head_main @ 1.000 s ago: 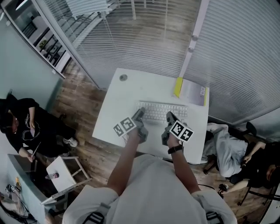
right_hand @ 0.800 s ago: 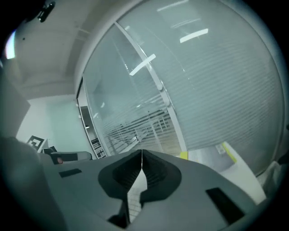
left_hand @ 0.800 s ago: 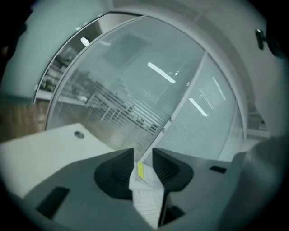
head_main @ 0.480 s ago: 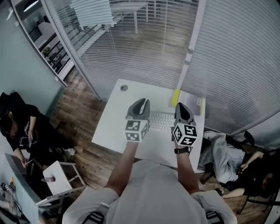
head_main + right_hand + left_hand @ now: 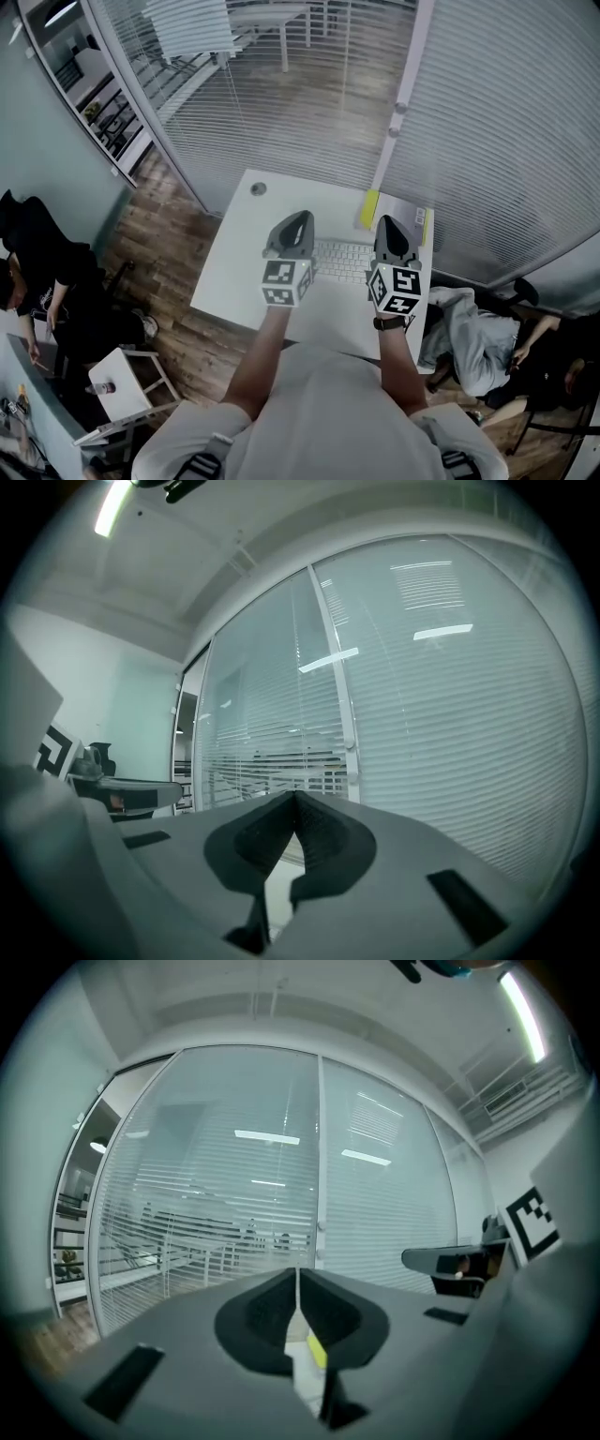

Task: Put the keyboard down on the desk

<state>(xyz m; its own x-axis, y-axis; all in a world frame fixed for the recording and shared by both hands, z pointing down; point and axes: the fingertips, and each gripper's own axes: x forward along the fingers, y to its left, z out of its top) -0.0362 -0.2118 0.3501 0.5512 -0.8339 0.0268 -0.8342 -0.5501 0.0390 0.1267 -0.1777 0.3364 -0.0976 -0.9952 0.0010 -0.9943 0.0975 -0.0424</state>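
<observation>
Head view: white keyboard lies flat on the right half of the white desk, just nearer than the yellow-edged book at the far right corner. Both raised tools partly cover its ends. Left tool jaws have just been closing and are now together on nothing; right tool jaws are together, also empty.
</observation>
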